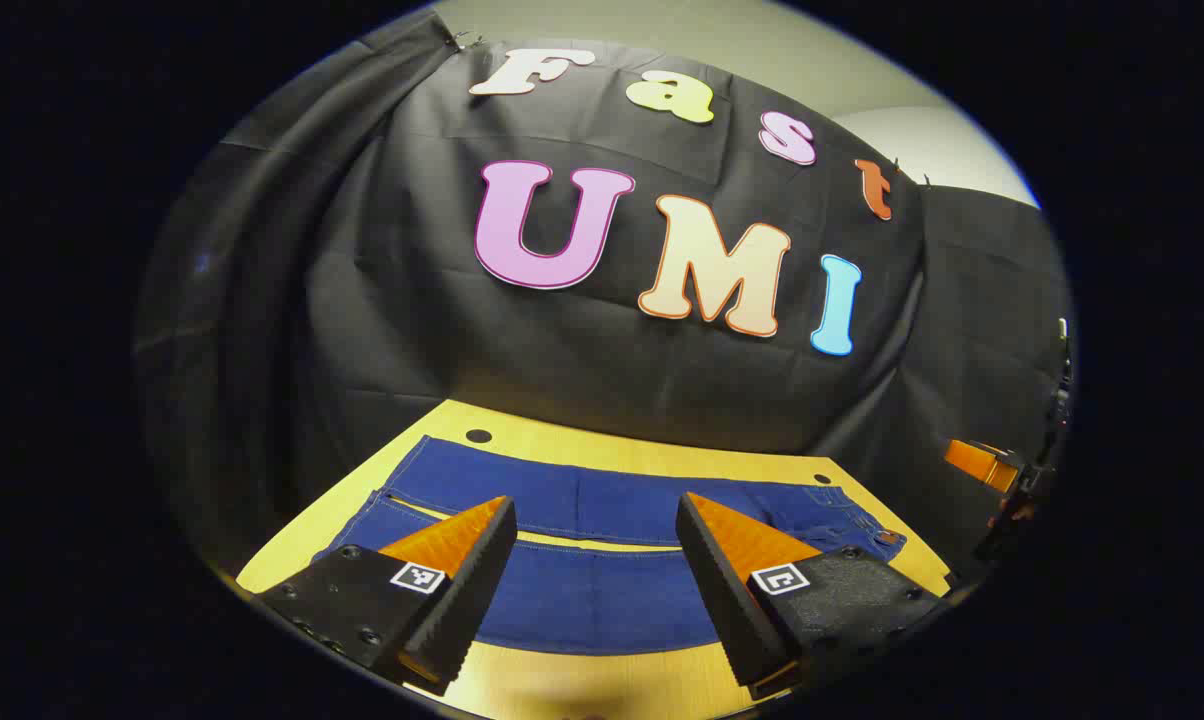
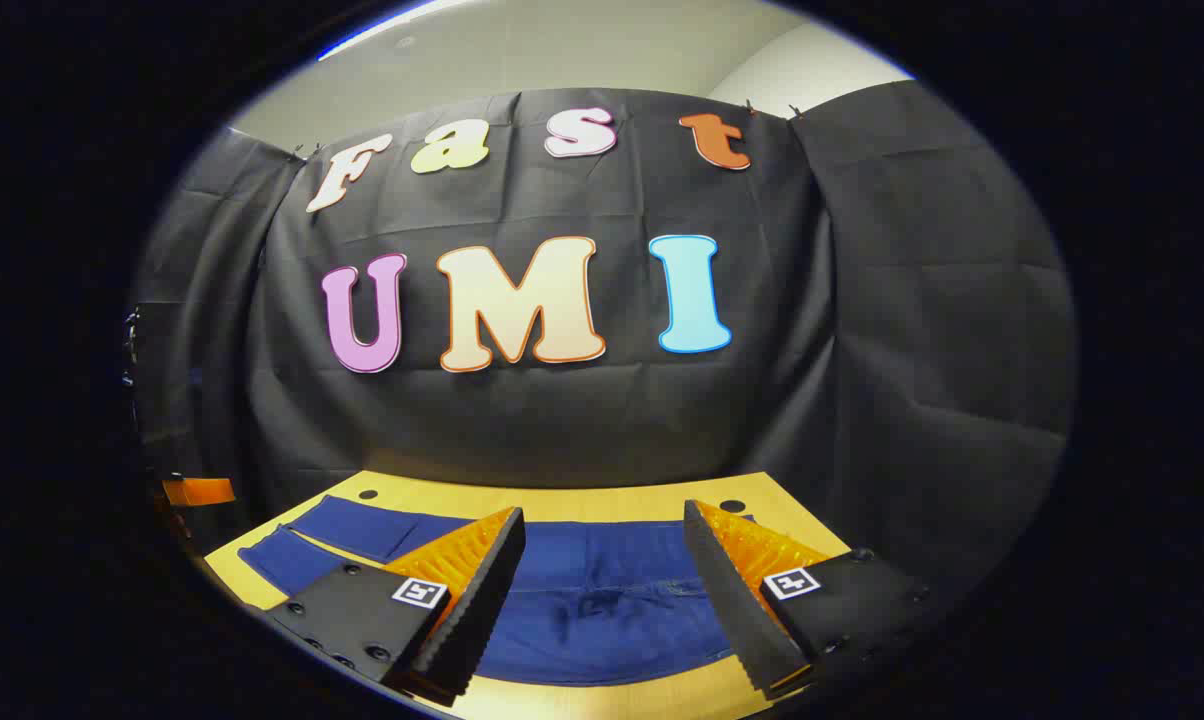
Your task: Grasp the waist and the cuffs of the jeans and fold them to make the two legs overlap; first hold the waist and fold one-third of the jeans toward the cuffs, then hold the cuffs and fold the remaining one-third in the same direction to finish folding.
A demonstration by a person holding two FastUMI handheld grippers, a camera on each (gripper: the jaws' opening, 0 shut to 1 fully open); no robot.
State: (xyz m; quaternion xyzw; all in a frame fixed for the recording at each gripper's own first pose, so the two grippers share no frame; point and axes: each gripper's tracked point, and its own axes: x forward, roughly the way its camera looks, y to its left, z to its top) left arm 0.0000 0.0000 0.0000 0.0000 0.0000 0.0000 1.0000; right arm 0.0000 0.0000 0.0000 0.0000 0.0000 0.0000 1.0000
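The jeans [image 1: 602,540] are lying flat and unfolded on the wooden bench [image 1: 652,455], both legs side by side and not yet overlapped, so by my judgement the first fold is not yet begun. The left tool [image 1: 596,545] is hovering above the denim with its fingers spread wide and nothing between them; ahead of it the two legs are running crosswise, the cuffs off to its left and the waist [image 1: 862,520] with its button just beyond its right finger. The right tool [image 2: 604,560] is likewise hanging spread and empty over the garment's upper part, the crotch seam [image 2: 602,605] sitting directly between its fingers and the cuffs [image 2: 292,555] stretching away to its left. Each tool is apparently stationed over its own end of the garment so that waist and cuffs can be taken together for the lengthwise fold. Neither is touching the cloth. A dark round hole [image 1: 478,437] is showing in the bench beyond the jeans.
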